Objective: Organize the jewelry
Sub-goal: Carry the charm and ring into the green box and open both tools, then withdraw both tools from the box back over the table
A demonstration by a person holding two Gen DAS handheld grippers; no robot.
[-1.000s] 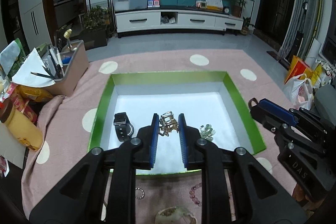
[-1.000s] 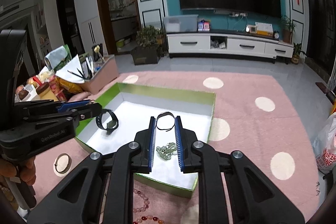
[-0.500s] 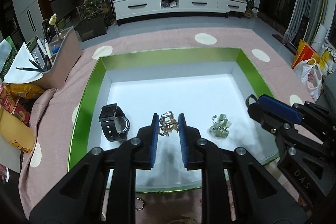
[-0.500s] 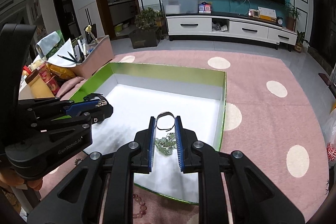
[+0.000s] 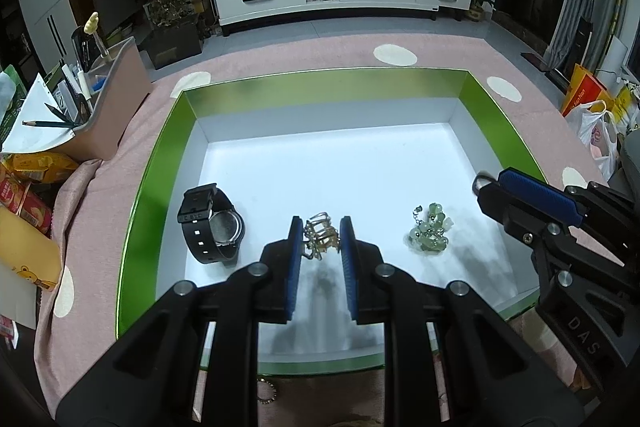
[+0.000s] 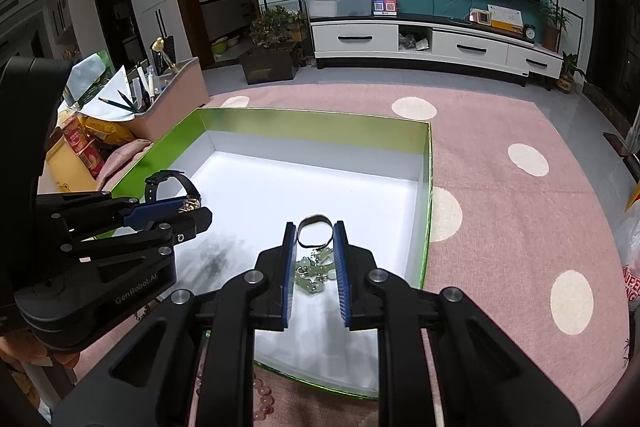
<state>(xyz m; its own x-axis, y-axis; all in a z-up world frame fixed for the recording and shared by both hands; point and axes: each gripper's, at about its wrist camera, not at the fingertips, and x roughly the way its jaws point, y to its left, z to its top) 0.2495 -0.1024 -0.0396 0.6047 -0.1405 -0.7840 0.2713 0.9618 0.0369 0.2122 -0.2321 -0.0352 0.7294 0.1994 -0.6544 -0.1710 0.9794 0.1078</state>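
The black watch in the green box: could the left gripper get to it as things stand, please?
Probably not yet: the left gripper is shut on a gold clip. The black watch lies just beside it on the box floor, nothing between them.

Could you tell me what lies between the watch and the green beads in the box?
The gold piece, pinched in the left hand-held gripper, sits between the watch and beads; left wrist view.

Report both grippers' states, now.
Left gripper: shut on the gold metal openwork bracelet.
Right gripper: shut on the thin black loop band.
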